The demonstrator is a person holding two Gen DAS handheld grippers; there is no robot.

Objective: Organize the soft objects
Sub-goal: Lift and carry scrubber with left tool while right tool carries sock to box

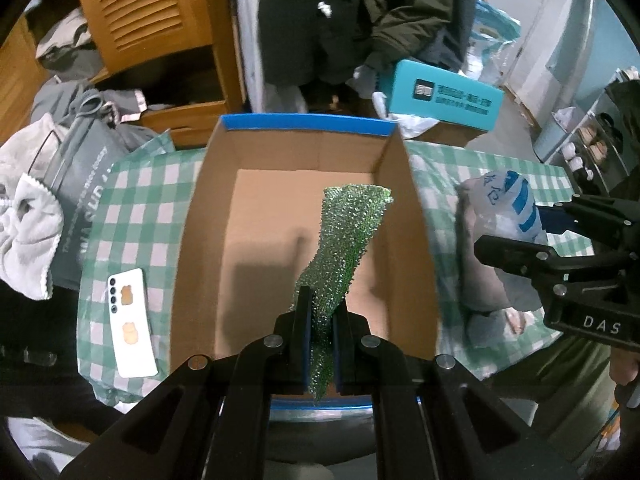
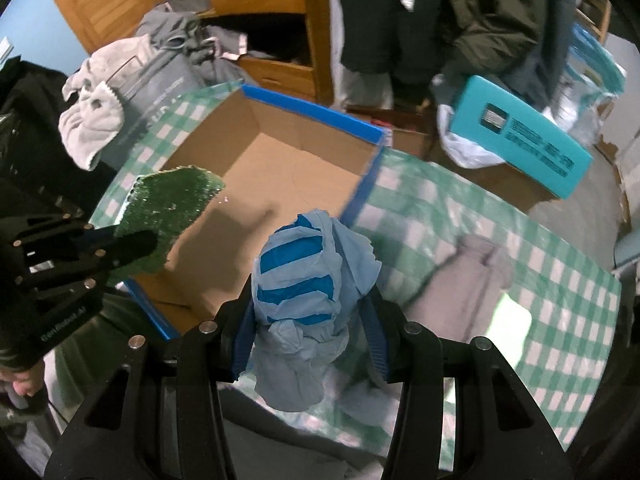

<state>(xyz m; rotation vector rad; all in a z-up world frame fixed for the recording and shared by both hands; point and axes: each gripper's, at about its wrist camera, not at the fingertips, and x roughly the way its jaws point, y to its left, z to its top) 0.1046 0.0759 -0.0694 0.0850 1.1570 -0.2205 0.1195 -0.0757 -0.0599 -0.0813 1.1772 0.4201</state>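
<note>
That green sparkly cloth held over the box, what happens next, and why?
Probably the left gripper opens to drop the green cloth. It already hangs over the cardboard box, whose floor is bare. The right gripper, holding the blue striped cloth, waits beside.

Teal box (image 2: 520, 140) print blurred and unreadable, grey bag (image 1: 80, 200) lettering partly hidden behind checked cloth (image 1: 132, 200)

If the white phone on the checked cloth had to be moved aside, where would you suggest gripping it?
The white phone lies flat, face down, on the checked cloth left of the cardboard box. I would probably come from above and close across its narrow width, on the long edges near the middle. Its thin, flat pose leaves little else to pinch. Both grippers are occupied now.
</note>
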